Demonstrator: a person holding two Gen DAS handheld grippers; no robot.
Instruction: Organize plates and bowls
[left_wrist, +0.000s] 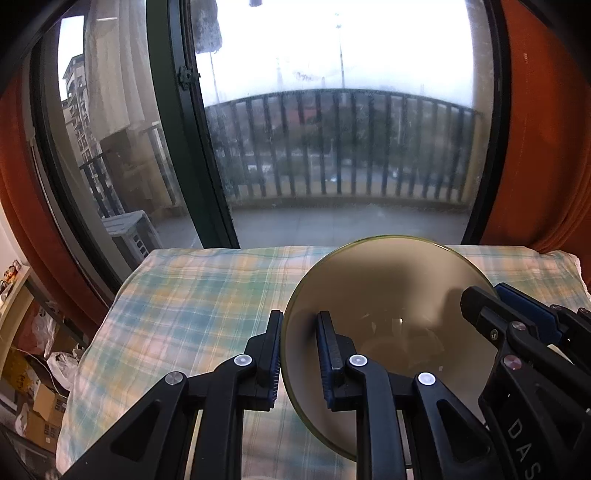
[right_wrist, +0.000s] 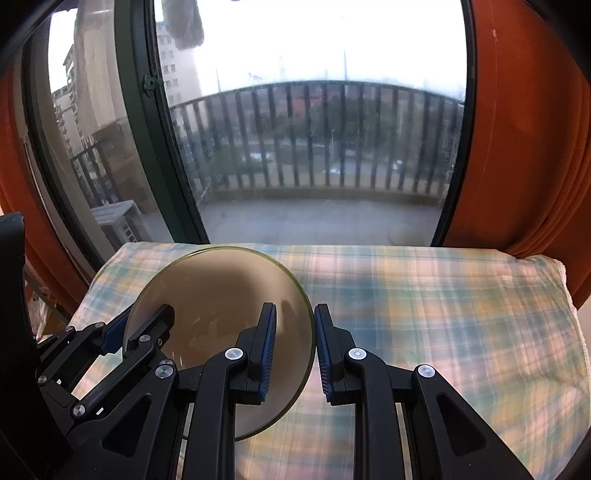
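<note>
Both grippers clenched on opposite rim edges of the smoked-glass bowl: left gripper, right gripper. Plaid tablecloth bare around it.

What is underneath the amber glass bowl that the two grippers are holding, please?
Under the amber glass bowl lies the plaid cloth, faintly visible through the tinted glass. The left gripper and right gripper clamp opposite rims. Whatever the cloth covers is hidden.

The bowl's near rim hides behind the fingers (tablecloth runs off-frame).
</note>
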